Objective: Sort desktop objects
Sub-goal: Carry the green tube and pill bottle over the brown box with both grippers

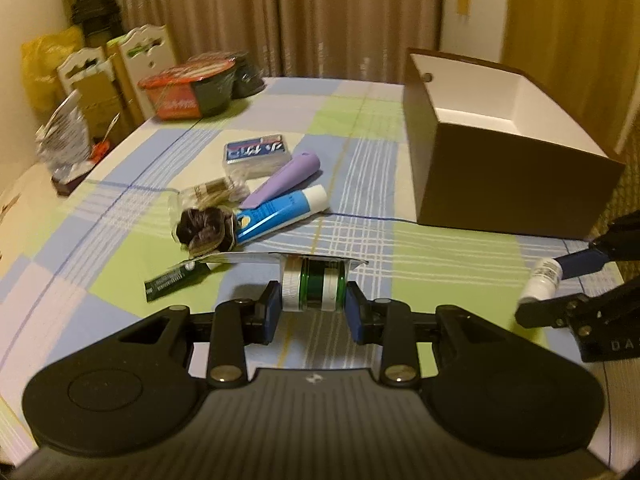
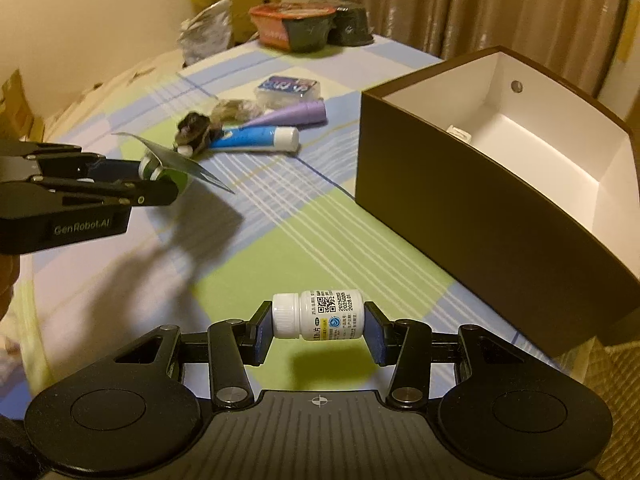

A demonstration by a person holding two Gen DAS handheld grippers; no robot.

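Holding a bottle [image 2: 318, 315] in the right claw [image 2: 318, 326] and a blister pack [image 1: 314, 286] in the left claw [image 1: 314, 312], both clamped; the box [image 2: 460, 216] at two o'clock holds one item, pile [image 2: 248, 128] at eleven remains.

Tubes [image 1: 280, 210] left of box [image 1: 500, 168]

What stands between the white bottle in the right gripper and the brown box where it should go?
Nothing visible. The right gripper holds the white bottle above bare tablecloth, and the brown box is open at the top ahead to the right. Only its near wall must be cleared.
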